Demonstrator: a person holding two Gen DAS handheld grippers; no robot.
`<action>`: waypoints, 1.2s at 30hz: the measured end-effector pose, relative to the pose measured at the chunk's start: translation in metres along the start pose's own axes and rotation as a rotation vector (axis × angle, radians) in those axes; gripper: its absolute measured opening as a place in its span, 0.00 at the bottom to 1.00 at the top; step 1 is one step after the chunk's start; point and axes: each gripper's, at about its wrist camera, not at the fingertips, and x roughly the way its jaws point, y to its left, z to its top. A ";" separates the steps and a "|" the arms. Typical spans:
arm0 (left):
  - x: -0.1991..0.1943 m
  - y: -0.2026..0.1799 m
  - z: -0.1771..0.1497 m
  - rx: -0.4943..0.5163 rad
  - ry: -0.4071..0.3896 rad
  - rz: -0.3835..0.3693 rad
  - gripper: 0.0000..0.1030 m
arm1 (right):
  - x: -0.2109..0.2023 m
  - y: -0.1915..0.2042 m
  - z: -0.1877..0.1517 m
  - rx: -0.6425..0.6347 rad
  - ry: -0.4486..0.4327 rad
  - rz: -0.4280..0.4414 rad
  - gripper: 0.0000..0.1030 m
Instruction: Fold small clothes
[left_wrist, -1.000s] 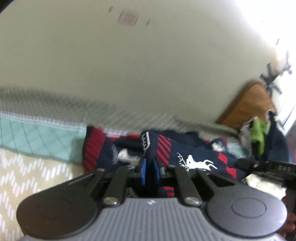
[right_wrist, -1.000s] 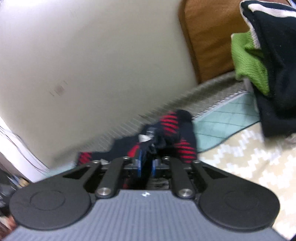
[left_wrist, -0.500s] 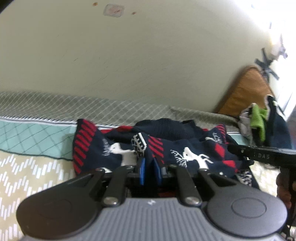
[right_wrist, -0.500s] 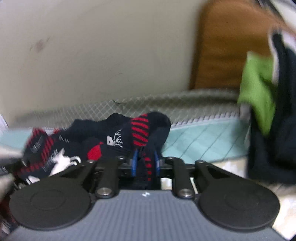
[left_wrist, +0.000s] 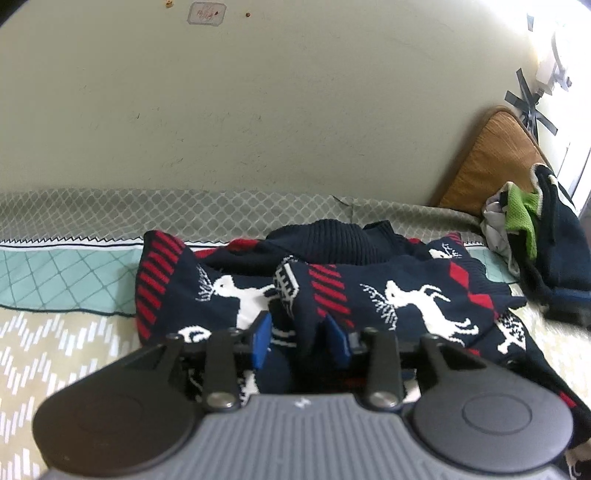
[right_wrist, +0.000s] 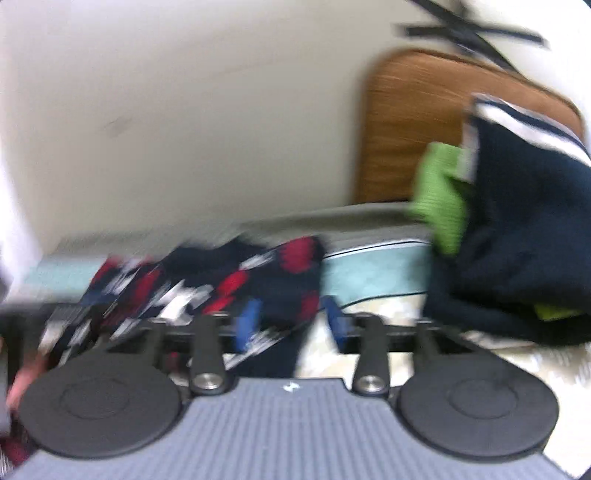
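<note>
Both jaws are opening: your left gripper (left_wrist: 300, 341) has a raised fold of the sweater (left_wrist: 406, 295) between its blue pads, no longer pinched; your right gripper (right_wrist: 290, 325), blurred, has the sweater's edge between its pads, which look clear of it. Your bed (left_wrist: 55, 332) carries the navy reindeer sweater, bunched against the wall (left_wrist: 258, 110). At the headboard (left_wrist: 491, 162) end lies a clothes pile (left_wrist: 546, 236), near the sweater.
</note>
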 end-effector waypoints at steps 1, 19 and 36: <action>0.000 0.000 0.000 0.001 -0.003 -0.003 0.30 | -0.004 0.009 -0.003 -0.052 0.011 0.002 0.52; -0.036 0.005 0.015 0.012 -0.127 0.044 0.30 | 0.011 0.026 -0.002 -0.258 -0.048 -0.141 0.28; -0.063 0.073 0.040 -0.234 -0.192 0.057 0.34 | 0.058 0.093 0.057 -0.252 -0.087 0.138 0.08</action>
